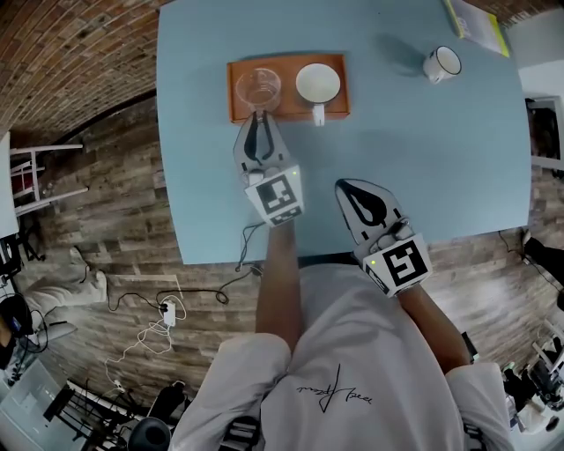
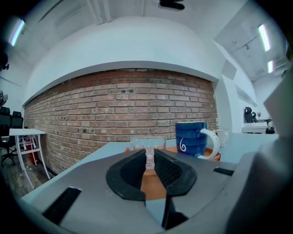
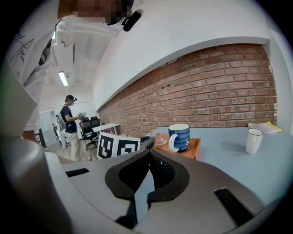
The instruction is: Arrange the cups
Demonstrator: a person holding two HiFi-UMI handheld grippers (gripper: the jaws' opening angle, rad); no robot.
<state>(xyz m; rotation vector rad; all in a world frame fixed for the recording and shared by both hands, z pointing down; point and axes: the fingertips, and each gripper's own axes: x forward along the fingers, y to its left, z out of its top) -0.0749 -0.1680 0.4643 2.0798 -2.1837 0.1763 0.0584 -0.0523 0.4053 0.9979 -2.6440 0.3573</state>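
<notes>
The left hand-held gripper (image 1: 259, 114) reaches over the near edge of the orange tray (image 1: 289, 107), with its tips right at the near rim of the glass cup (image 1: 258, 86). In the left gripper view the jaws stand only a narrow slit apart, and the cup's clear wall is pinched between the pads, so it's gripping the glass by the rim. The right hand-held gripper (image 1: 348, 187) hangs over bare blue surface (image 1: 423, 158), nearer the person and well clear of the tray. Its jaws are closed together with nothing in them.

Hard to see stuff: from the head view, the left jaws cover the near bit of the glass rim. In the left gripper view, the jaws hide the lower part of the glass. In the right gripper view, the glass is just a faint smudge beside the blue mug (image 3: 179, 137). The yellowish book (image 1: 476, 22) at the far right corner is cut off by the frame's top edge.

Containers: the tray holds two things, the glass cup on its left half and the blue mug (image 1: 317, 84) on its right half, handle pointing toward the person. Both look empty; the mug is plain white inside. A white mug (image 1: 441, 63) stands alone on the surface, well off to the right of the tray. Can't tell what's in that one.
</notes>
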